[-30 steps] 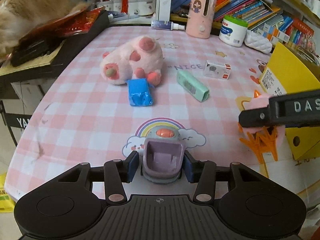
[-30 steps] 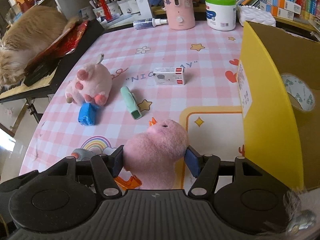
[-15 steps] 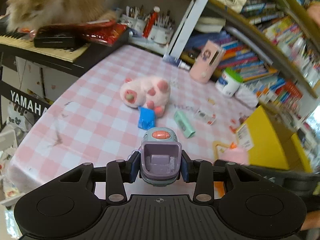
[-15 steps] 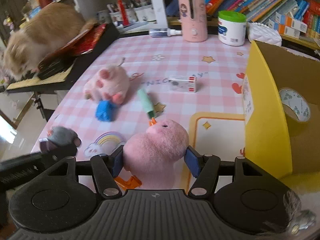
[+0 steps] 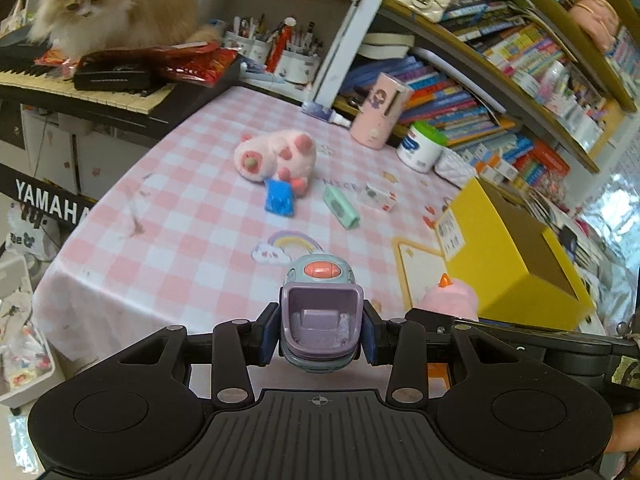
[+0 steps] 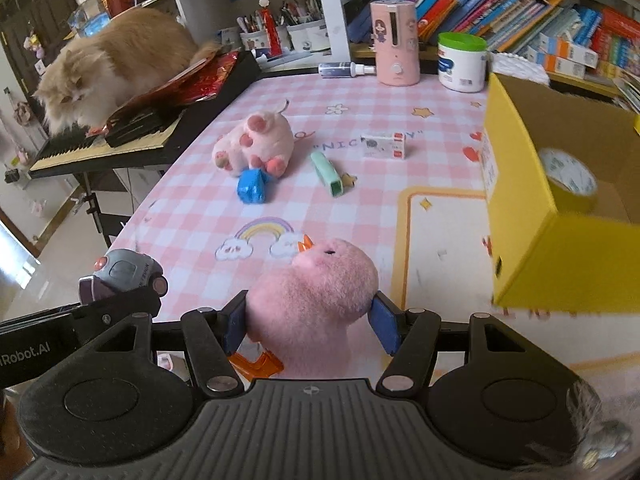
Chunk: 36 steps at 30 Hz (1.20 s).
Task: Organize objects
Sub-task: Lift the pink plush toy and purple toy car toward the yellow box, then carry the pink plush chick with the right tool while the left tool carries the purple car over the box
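Both loads are up off the table (image 5: 192, 184) now; a second ago the toy car (image 5: 320, 312) sat low over the rainbow print. We judge both picks done and the carry to the yellow box (image 6: 532, 216) under way.

Left gripper (image 5: 320, 334): jaws closed part-way, clamped on the car's sides. Right gripper (image 6: 310, 324): jaws wide, pressing into the pink duck (image 6: 316, 292), held near the box's front corner.

On the table remain the pig (image 5: 276, 156), blue bag (image 5: 280, 197), green case (image 5: 341, 207), small carton (image 5: 378, 199).
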Tool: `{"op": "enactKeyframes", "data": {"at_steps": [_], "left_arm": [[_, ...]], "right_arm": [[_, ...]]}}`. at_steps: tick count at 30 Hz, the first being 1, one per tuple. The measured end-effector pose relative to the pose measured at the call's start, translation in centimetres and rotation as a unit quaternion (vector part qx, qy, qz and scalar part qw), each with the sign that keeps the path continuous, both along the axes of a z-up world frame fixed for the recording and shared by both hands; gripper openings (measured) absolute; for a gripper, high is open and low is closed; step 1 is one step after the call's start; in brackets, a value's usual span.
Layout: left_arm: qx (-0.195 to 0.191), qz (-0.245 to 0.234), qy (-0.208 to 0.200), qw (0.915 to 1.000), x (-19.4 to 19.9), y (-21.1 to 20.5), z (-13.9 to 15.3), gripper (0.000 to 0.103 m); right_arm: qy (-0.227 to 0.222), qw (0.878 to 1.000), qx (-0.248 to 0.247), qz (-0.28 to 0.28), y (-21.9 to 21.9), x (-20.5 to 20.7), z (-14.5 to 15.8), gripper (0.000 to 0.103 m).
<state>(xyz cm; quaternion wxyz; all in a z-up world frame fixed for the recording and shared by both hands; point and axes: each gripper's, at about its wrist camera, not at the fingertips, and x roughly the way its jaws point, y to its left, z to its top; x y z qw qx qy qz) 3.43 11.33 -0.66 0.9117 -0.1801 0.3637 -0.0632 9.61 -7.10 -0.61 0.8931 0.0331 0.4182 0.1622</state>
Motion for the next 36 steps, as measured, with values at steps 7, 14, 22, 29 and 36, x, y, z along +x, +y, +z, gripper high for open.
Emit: {"op": "enactKeyframes", "data": {"at_steps": [7, 14, 22, 29, 36], "left_arm": [[0.002, -0.031, 0.007, 0.9995, -2.4, -1.3, -0.4, 0.039], [0.001, -0.078, 0.012, 0.9969, -3.3, -3.6, -0.6, 0.039], [0.006, -0.131, 0.014, 0.9913, -3.0, -6.7, -0.7, 0.039], [0.007, -0.189, 0.014, 0.9818, -2.0, -10.9, -0.9, 0.039], [0.017, -0.236, 0.013, 0.9716, -1.2, -14.9, -0.8, 0.039]], "right_arm": [[0.003, 0.999, 0.002, -0.032, -1.5, -4.4, -0.3, 0.06], [0.009, 0.996, 0.012, -0.084, -4.3, -7.5, -0.7, 0.06], [0.015, 0.992, 0.014, -0.128, -7.0, -9.6, -1.0, 0.06], [0.019, 0.983, 0.018, -0.182, -10.8, -10.8, -1.1, 0.06], [0.024, 0.97, 0.029, -0.239, -14.9, -11.6, -1.4, 0.06]]}}
